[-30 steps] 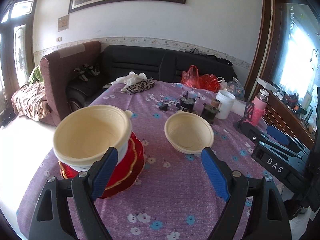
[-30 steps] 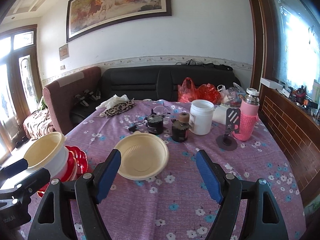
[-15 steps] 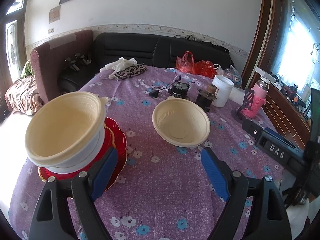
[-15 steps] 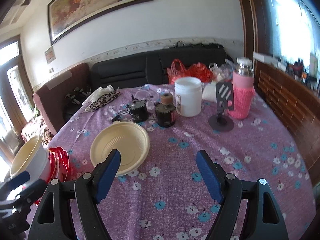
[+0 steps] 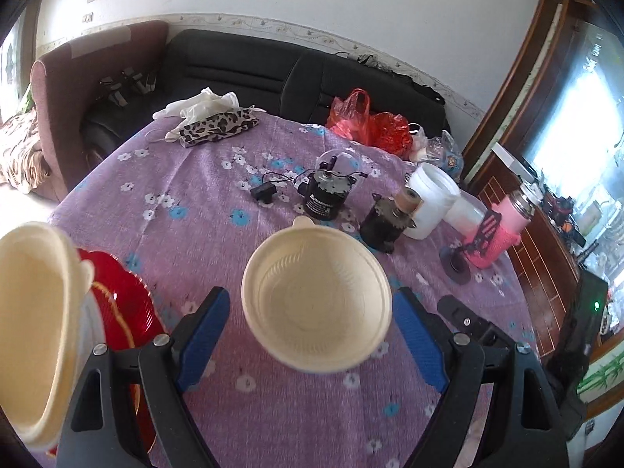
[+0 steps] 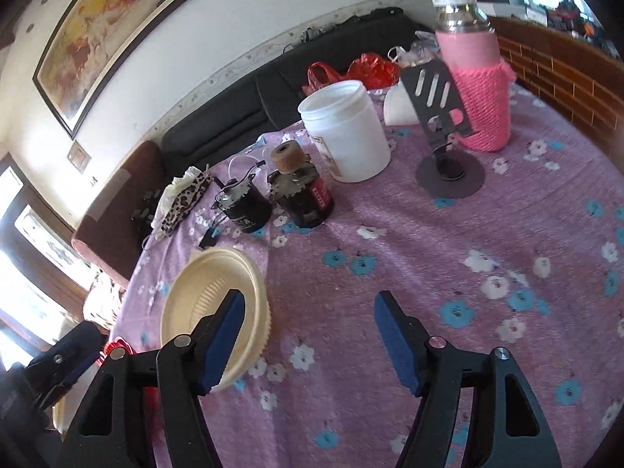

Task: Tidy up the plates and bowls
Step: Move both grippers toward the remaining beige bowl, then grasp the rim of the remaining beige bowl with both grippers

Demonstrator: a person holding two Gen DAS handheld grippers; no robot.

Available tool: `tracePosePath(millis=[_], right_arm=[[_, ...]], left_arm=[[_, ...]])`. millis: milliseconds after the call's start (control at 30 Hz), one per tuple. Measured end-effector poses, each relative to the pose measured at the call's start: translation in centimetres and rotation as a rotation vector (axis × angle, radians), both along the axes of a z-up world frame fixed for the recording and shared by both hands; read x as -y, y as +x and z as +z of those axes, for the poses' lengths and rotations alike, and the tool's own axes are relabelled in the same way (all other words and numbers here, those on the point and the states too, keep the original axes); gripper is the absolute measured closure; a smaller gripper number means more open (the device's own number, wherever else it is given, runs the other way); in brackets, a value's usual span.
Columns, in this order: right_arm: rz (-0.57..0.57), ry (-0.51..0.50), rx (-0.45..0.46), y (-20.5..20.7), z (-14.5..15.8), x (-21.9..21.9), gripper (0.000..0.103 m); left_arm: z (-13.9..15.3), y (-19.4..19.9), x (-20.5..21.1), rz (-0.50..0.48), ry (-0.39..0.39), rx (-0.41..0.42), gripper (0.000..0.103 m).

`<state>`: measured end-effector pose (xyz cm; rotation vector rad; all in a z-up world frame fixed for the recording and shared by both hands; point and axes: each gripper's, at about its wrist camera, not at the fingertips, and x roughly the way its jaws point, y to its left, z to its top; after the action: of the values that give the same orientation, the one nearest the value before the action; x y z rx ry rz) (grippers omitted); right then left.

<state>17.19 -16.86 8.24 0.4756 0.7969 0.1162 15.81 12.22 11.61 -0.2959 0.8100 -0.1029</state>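
A cream bowl (image 5: 312,273) stands upright on the purple flowered tablecloth (image 5: 273,409). My left gripper (image 5: 311,323) is open, a blue finger on each side of the bowl, pads clear of its wall. At far left, another cream bowl (image 5: 31,319) tops a white bowl on red plates (image 5: 124,312). In the right wrist view the same loose bowl (image 6: 195,304) lies low left. My right gripper (image 6: 308,304) is tilted and its jaws are closing. Its left finger overlaps the bowl's inside, and only the bowl's right rim shows between the fingers, unpressed.
Behind the bowl stand two dark motors (image 6: 300,195), a white jar (image 6: 347,132), a grey phone stand (image 6: 448,171) and a pink-sleeved bottle (image 6: 479,93). A leopard-print cloth (image 5: 218,126) and red bags (image 5: 370,124) lie at the table's far edge, before a black sofa.
Both grippers have come forward and down toward the loose cream bowl, which now sits between the left fingers. The right gripper has rolled, tilting its view, and its jaws have narrowed.
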Motion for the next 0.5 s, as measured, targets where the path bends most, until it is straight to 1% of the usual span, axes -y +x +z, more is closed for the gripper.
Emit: tracePosePath(millis=[100,200,367,433,500], right_arm=[[0.011,0.038,-0.004,1.3,-0.7,-0.7,0.032],[0.042,0.054,0.001,2.5,-1.7,-1.8,0.038],[0.097,0.015,0.029,3.2,-3.0,-3.5,0.04],[0.116,-0.009,0.024,3.6,-3.5,-4.1,0.04],[0.132,-0.006,0.015,4.0,-3.9,-4.4,0.04]], left_arm=[[-0.8,2.3,0.0,0.017,-0.002,-0.024,0.019],[-1.8,4.1,0.2,0.021,0.004,-0.049,0.019],[-3.7,6.7,0.2,0.036,0.043,-0.081,0.019],[-4.3,7.4,0.2,0.049,0.056,-0.083,0.019],[-5.1,8.1,0.3,0.056,0.071,-0.093,0.019]])
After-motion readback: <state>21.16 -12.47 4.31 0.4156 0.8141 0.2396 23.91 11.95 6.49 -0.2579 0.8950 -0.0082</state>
